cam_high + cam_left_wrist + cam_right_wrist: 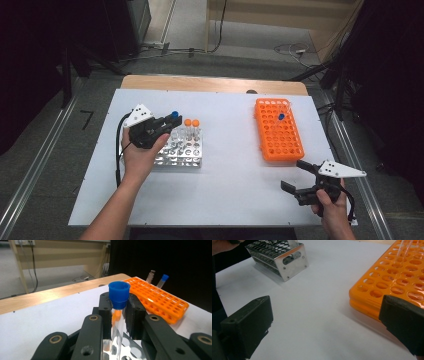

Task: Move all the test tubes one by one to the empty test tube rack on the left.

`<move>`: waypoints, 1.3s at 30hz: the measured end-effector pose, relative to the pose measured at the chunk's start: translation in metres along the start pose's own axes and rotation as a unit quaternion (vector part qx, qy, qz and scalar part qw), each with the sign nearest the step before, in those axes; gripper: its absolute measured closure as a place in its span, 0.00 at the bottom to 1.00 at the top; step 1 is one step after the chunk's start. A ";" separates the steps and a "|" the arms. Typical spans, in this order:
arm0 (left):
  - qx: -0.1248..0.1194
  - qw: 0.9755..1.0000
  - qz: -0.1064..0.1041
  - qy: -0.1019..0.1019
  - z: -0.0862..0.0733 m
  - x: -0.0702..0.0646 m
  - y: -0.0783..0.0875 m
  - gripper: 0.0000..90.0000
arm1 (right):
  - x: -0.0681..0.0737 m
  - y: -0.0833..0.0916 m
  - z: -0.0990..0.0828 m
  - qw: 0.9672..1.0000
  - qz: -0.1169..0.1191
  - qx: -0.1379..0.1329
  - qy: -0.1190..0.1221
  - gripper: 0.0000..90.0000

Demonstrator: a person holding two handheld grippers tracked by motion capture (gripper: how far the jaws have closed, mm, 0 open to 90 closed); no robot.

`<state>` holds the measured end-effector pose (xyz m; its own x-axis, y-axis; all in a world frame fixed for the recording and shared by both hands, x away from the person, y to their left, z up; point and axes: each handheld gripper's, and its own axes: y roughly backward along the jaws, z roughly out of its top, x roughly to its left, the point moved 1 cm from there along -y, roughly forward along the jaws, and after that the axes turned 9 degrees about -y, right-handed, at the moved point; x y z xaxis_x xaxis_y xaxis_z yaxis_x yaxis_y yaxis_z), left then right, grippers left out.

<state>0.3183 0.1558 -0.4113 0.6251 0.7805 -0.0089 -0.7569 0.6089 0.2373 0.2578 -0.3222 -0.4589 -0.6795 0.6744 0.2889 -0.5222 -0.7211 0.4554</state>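
My left gripper (167,121) (118,312) is shut on a clear tube with a blue cap (119,293) (174,115), held upright over the back of the metal rack (180,152) (277,257). Two orange-capped tubes (191,123) stand in that rack just right of the held tube. The orange rack (278,130) (160,298) (397,282) lies at the right, with one blue-capped tube (280,118) (163,280) and a clear uncapped one (150,276) standing in it. My right gripper (296,176) (324,322) hovers open near the table's front right, below the orange rack, with nothing between its jaws.
A white mat (225,175) covers the wooden table (210,83). Open mat lies between the two racks and in front of them. Cables run over the floor beyond the table's far edge.
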 end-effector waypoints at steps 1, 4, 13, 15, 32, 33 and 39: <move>0.000 1.000 0.003 0.004 0.000 0.001 -0.002 0.86 | 0.000 0.000 0.000 1.000 0.000 0.000 -0.002 0.00; 0.003 1.000 0.013 0.007 -0.002 0.005 -0.008 0.86 | -0.001 0.000 0.000 1.000 0.005 0.001 -0.004 0.00; 0.000 0.999 0.036 0.019 -0.005 0.013 -0.019 0.86 | -0.002 -0.001 -0.001 1.000 0.003 0.002 -0.005 0.00; 0.001 0.999 0.039 0.023 -0.006 0.015 -0.021 0.86 | -0.002 -0.001 -0.001 1.000 0.004 0.002 -0.004 0.00; 0.050 0.998 0.042 0.015 -0.016 0.013 -0.031 0.82 | -0.003 -0.002 -0.002 1.000 0.003 0.005 -0.006 0.00; 0.054 0.998 0.038 0.012 -0.017 0.012 -0.031 0.82 | -0.003 -0.002 -0.002 1.000 0.003 0.005 -0.006 0.00; 0.055 0.998 0.029 0.020 -0.015 0.009 -0.029 0.72 | -0.002 -0.003 -0.002 1.000 0.005 0.006 -0.007 0.00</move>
<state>0.3431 0.1476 -0.4327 0.5703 0.8209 -0.0300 -0.7651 0.5442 0.3441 0.2599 -0.3221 -0.4626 -0.6770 0.6701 0.3045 -0.5100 -0.7254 0.4623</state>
